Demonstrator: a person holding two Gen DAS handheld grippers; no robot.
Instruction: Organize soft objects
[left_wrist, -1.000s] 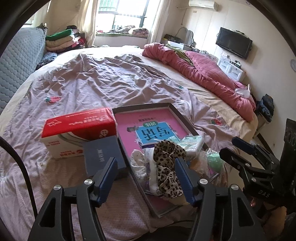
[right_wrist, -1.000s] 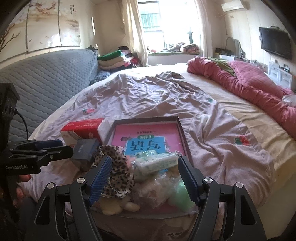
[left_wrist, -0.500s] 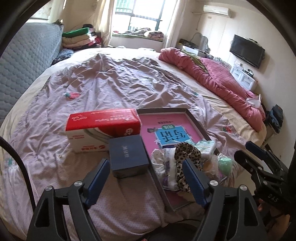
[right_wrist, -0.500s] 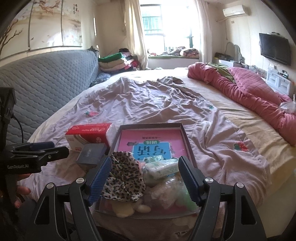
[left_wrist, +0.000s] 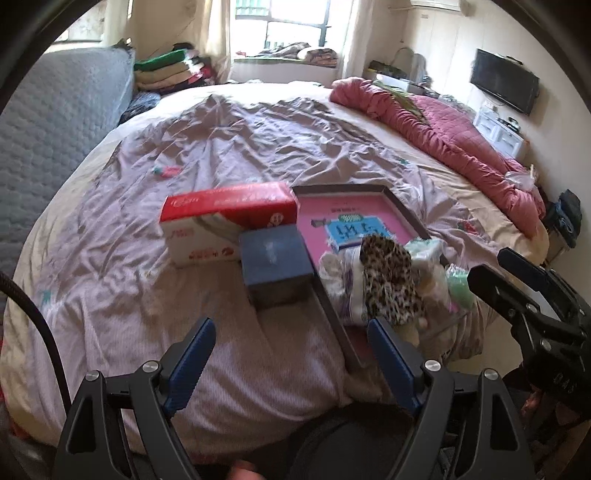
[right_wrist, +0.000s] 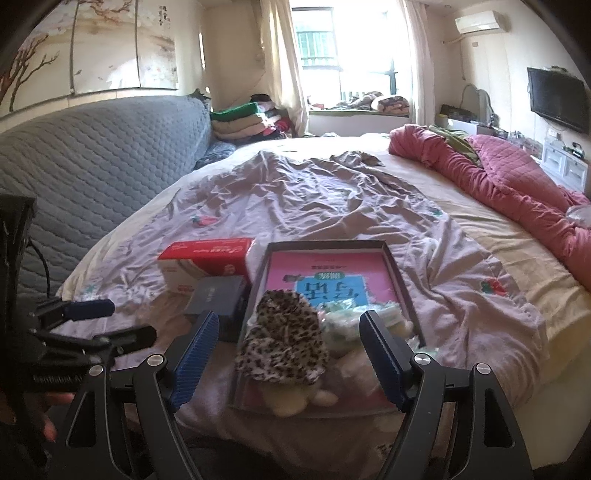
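Note:
A shallow dark tray (left_wrist: 332, 314) lies on the bed with a pink book (left_wrist: 354, 218) in it. Soft things are heaped at its near end: a leopard-print cloth piece (left_wrist: 391, 280), white packs (left_wrist: 347, 284) and a green bundle (left_wrist: 460, 288). My left gripper (left_wrist: 290, 326) is open and empty over bare sheet, short of the dark blue box (left_wrist: 273, 262). My right gripper (right_wrist: 290, 317) hovers just short of the leopard-print piece (right_wrist: 284, 339). Its jaws are opening and its pads touch nothing. A cream plush (right_wrist: 288, 398) lies under that piece.
A red and white tissue box (left_wrist: 229, 214) sits left of the tray, behind the blue box. A pink quilt (left_wrist: 443, 133) runs along the bed's right side. Folded blankets (left_wrist: 166, 70) and a grey padded headboard (right_wrist: 92, 147) are at the far left.
Both grippers have drawn back from the tray, so the objects look farther off. The left one shifted left from over the heap and its jaws spread wider. The right jaws widened slightly.

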